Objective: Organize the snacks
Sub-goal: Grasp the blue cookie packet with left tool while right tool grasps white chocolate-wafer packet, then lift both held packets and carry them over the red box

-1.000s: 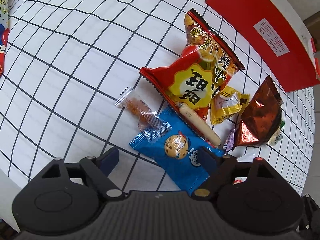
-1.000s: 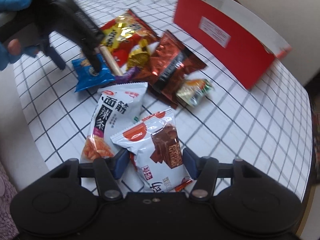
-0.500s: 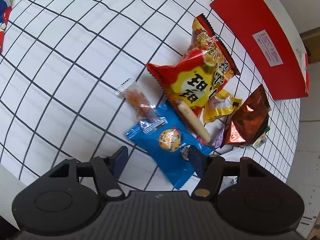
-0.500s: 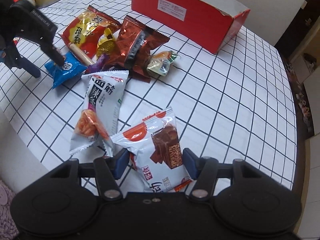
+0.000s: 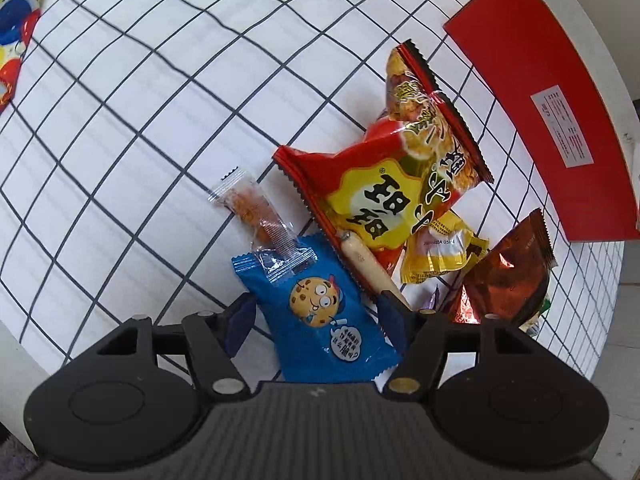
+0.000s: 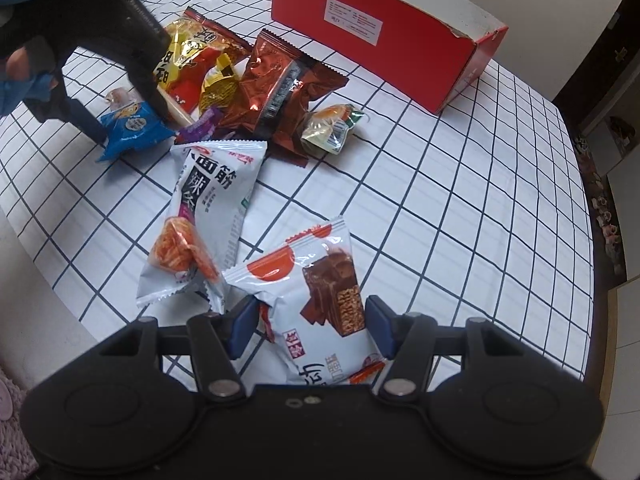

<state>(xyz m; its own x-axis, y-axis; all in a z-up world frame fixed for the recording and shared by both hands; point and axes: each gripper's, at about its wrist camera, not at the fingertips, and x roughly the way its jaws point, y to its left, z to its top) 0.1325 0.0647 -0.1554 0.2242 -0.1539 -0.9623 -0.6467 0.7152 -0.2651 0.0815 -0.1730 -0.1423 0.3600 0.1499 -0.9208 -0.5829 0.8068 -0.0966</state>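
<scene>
Left wrist view: blue cookie pack [image 5: 320, 312] on checked tablecloth [image 5: 120, 140], long axis slanting away toward upper left. My left gripper [image 5: 316, 316] straddles it, half-open; pad contact unclear.

Right wrist view: white wafer pack [image 6: 316, 300] lengthwise between fingers, my right gripper [image 6: 306, 320] clenched on it.

Bench [image 6: 460, 184] covering: smooth, matt white cloth printed with a dark grid. Red box [image 6: 384, 36]: matt cardboard with a white paper label. Blue cookie packet [image 5: 320, 312]: glossy plastic film, lightly creased. Small clear wrapper [image 5: 256, 216]: transparent crinkled plastic. Red-and-yellow chip bag [image 5: 384, 184] and brown bag [image 6: 276, 92]: shiny, foil-like, heavily wrinkled. White chocolate-bar packet [image 6: 316, 296] and white spicy-strip packet [image 6: 208, 216]: glossy film catching the light. Tongs: matt black plastic bodies, blue pads [image 6: 378, 326] with a dull rubbery look, small metal pins.
</scene>
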